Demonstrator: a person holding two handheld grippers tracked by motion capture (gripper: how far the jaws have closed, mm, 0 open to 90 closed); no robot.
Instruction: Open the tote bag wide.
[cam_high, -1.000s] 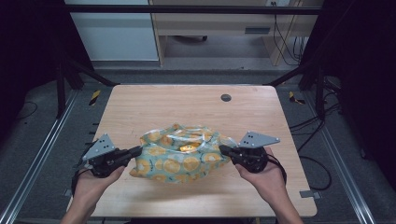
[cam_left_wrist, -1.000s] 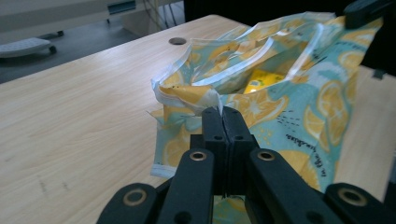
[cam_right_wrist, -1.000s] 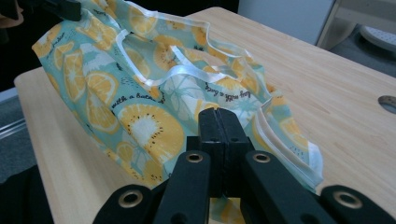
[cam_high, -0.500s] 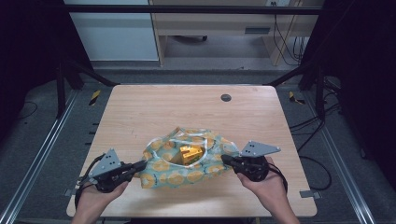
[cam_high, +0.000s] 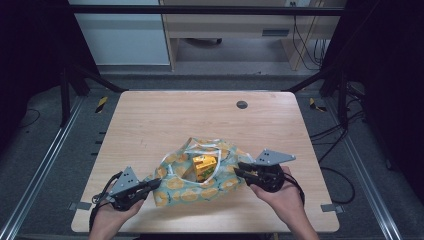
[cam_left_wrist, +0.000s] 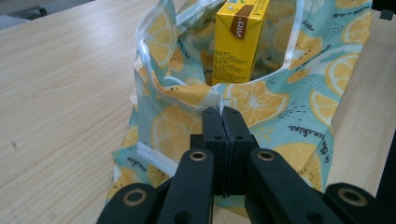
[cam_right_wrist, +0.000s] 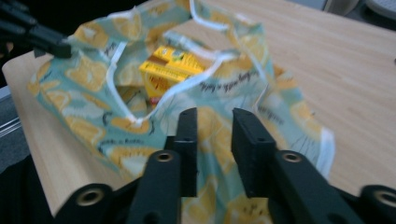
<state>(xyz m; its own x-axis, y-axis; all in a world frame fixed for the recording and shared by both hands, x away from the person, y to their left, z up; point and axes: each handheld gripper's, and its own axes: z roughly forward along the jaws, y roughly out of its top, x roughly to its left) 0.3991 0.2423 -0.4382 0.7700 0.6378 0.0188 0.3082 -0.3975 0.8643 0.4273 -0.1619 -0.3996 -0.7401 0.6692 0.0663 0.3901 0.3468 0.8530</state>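
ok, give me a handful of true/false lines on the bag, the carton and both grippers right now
1. The left gripper is shut on the lemon-print bag. True.
2. The right gripper is clamped shut. False: its jaws stand apart over the bag cloth.
3. A yellow drink carton sits inside the bag. True.
4. The bag hangs in the air. False: it rests on the wooden table.
5. The bag's mouth is tied closed. False: it gapes open, showing the carton.
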